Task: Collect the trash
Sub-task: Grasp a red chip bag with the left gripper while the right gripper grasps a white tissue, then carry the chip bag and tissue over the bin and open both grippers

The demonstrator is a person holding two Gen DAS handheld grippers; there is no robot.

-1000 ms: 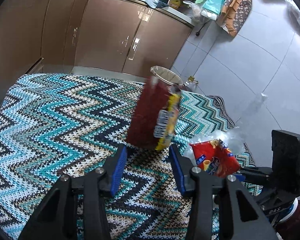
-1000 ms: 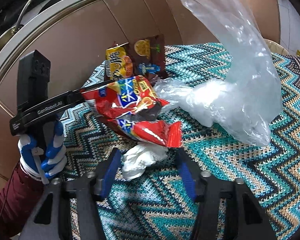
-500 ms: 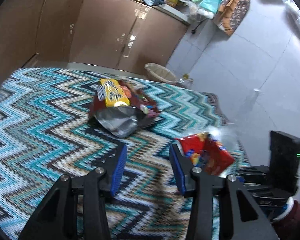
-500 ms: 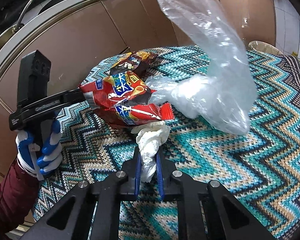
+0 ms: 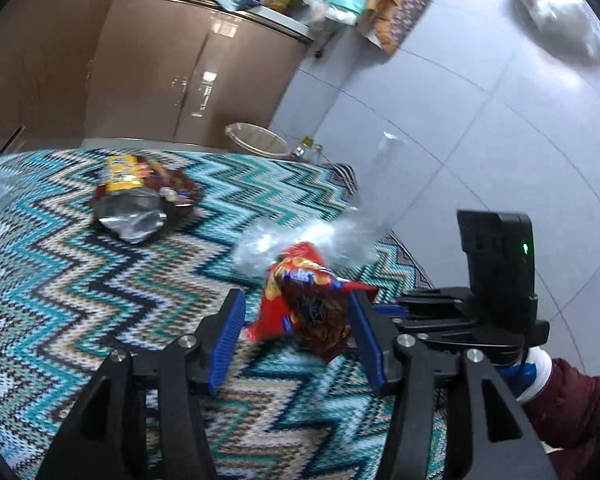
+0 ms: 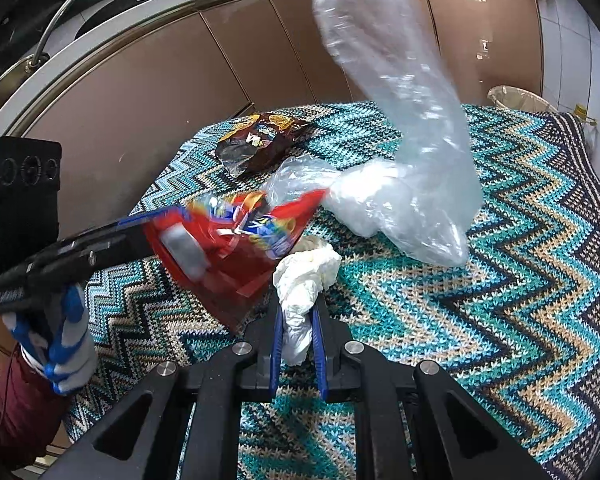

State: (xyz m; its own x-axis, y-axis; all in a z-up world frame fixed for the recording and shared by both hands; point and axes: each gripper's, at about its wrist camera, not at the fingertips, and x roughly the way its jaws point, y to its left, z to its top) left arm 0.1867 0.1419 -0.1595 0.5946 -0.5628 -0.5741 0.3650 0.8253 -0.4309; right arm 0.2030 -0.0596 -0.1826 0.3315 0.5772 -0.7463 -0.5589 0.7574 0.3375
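The right tool (image 6: 297, 328) is clenched on a crumpled white tissue (image 6: 306, 276), just above the zigzag cloth (image 6: 500, 280) on the table; the left tool (image 5: 296, 332) has just been opening, and the red snack bag (image 5: 306, 300) sits loose between its blue pads; a clear plastic bag (image 6: 404, 184) stands beside it; a dark snack bag (image 5: 140, 200) lies farther off; the cloth's right edge drops to a grey tiled floor (image 5: 480, 120); brown cupboards (image 5: 160, 76) and a bin (image 5: 260, 144) stand behind.
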